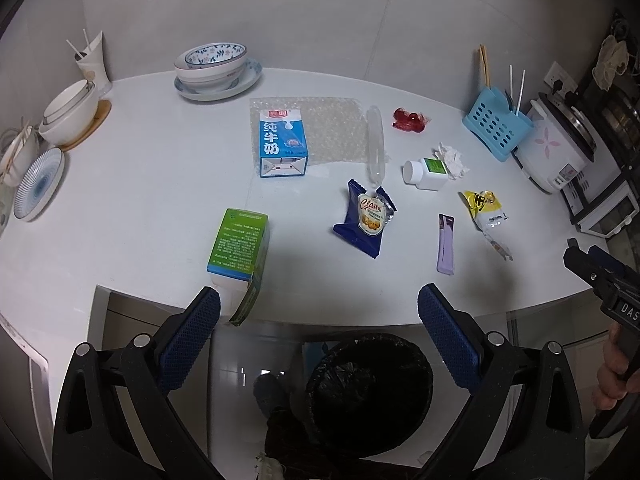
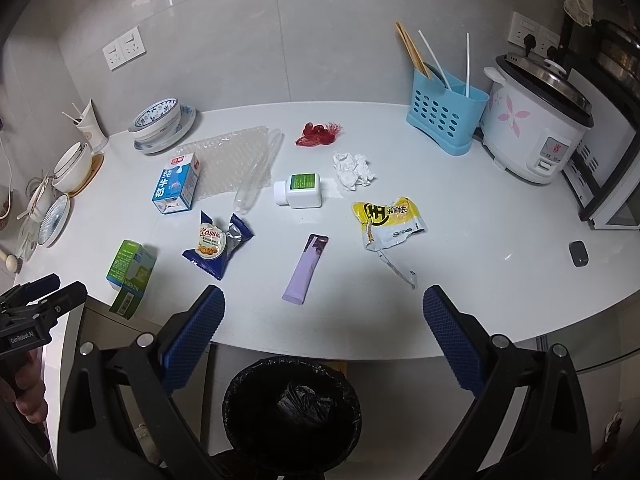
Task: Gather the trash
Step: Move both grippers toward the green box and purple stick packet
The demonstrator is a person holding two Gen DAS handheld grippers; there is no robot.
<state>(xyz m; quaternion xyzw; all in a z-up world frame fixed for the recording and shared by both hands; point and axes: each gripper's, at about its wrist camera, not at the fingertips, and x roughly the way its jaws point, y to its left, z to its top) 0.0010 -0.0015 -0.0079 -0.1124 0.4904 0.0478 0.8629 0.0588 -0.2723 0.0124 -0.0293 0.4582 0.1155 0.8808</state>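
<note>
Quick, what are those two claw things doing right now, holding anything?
Left gripper: open, holding nothing.
Right gripper: open, holding nothing.

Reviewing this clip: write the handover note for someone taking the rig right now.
Left claw: open, empty, near the counter's front edge by the green box.
Right claw: open, empty, nearest the purple sachet.
Trash bin, black-lined, stands on the floor below the counter edge.
Nothing is gripped yet. On the counter: milk carton, bubble wrap, clear plastic bottle, biscuit wrapper, white pill bottle, crumpled tissue, red net, yellow wrapper.
</note>
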